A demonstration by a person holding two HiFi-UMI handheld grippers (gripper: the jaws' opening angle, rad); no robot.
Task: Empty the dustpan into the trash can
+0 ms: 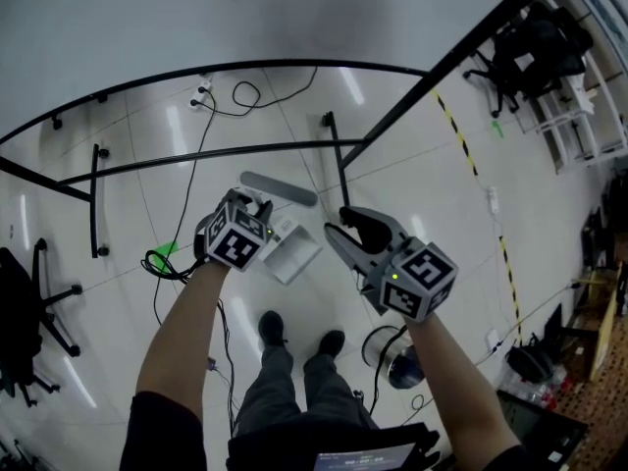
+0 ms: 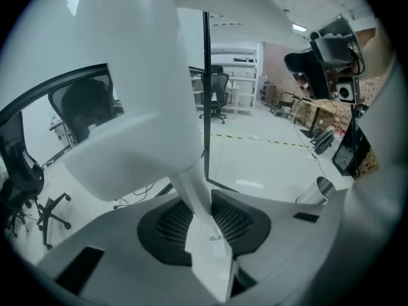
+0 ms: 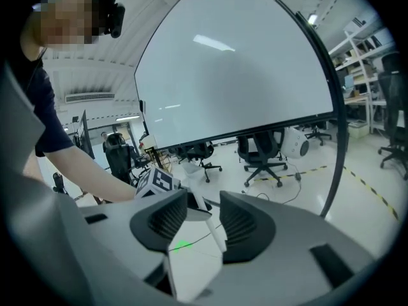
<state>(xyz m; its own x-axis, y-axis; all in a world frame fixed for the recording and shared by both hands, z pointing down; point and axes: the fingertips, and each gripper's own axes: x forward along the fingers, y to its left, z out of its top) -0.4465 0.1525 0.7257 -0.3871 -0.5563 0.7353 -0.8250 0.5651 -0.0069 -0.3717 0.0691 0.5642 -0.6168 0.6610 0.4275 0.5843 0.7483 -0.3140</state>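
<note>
Both forearms (image 1: 182,332) extend forward, left hand-held gripper (image 1: 263,214) clamping the dustpan (image 2: 127,75).

A glossy white tiled floor (image 1: 412,175) fills the room and mirrors the long ceiling lights as pale streaks (image 1: 351,84). A black metal frame (image 1: 245,67) with a curved rail stands on it, edging a large white screen (image 3: 236,62). A yellow-and-black striped tape line (image 1: 461,140) runs across the floor towards the far right corner. There a black office chair (image 1: 535,47) sits beside white shelving (image 1: 579,126). Another black chair (image 1: 29,312) stands at the left edge. Black cables (image 1: 245,96) trail from a white power strip (image 1: 203,91) near the frame. A small green spot (image 1: 165,250) lies on the floor. Strip lights (image 2: 299,27) shine on the ceiling, and a brick wall (image 2: 277,69) closes the far side.
</note>
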